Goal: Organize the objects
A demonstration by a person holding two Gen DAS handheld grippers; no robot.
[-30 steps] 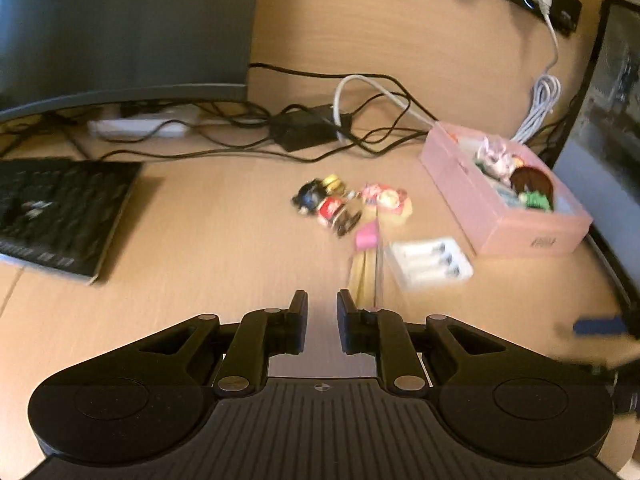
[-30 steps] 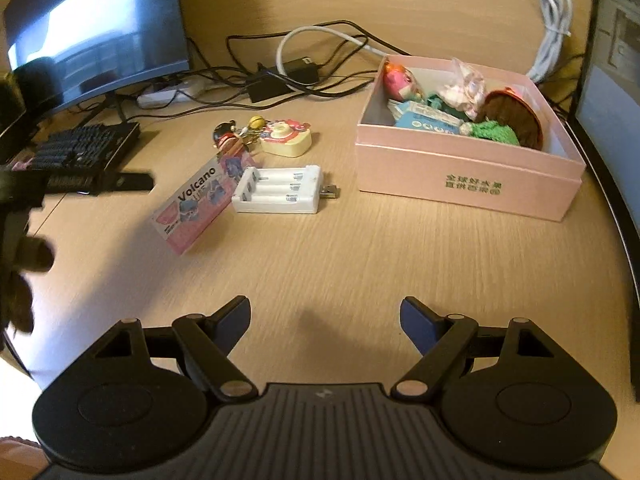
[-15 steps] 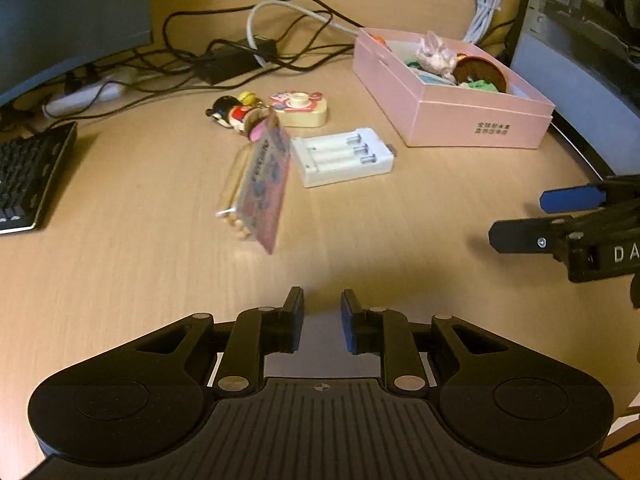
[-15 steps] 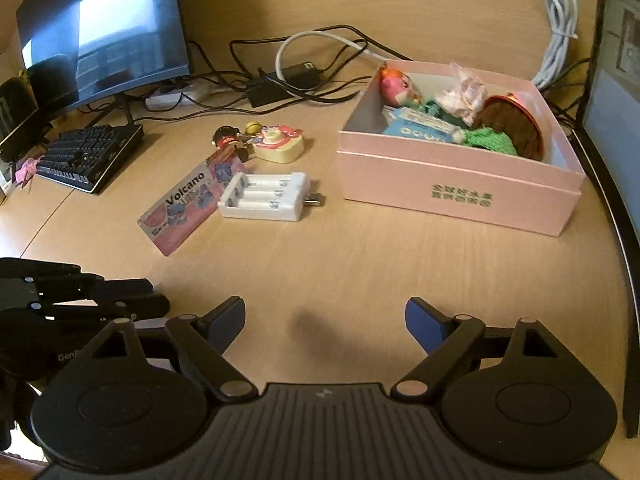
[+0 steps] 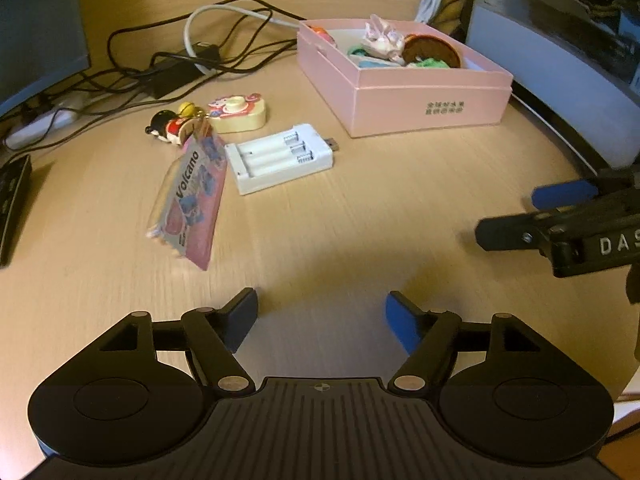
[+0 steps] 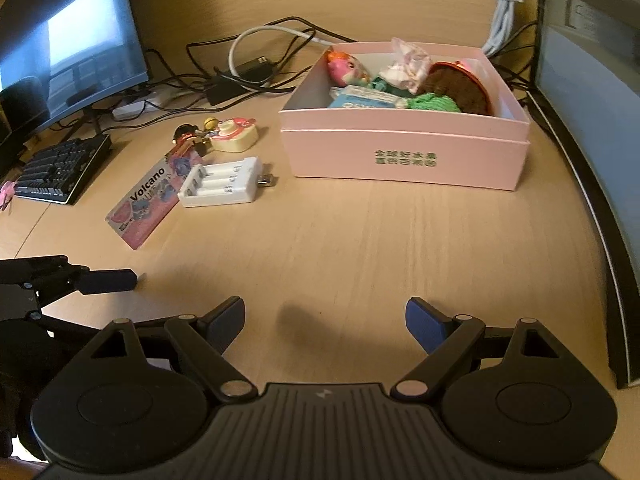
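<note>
The pink card packet [image 6: 149, 197] has the word "Volcano" on it in big letters, with cartoon pictures below. The pink box [image 6: 404, 156] has two short rows of green writing on its front, too small to read. The box sits on the wooden desk [image 6: 360, 248] and is the main thing here. Inside it are a pink doll head [image 6: 346, 70], a blue and white packet [image 6: 362, 101], something green and fuzzy [image 6: 434, 103] and a brown round thing [image 6: 456, 90]. Just to the left of the box lies a white battery charger [image 6: 220, 182], and the card packet lies left of that. A cream toy camera [image 6: 234, 134] and a small figure [image 6: 186, 136] sit behind them. The left gripper [image 5: 320, 314] points down at the bare desk in front of the box; its jaws are opening and nothing is between them. The right gripper [image 6: 324, 320] also tilts down, with its jaws wide apart and nothing held. White letters "DAS" show on its side in the left view.
</note>
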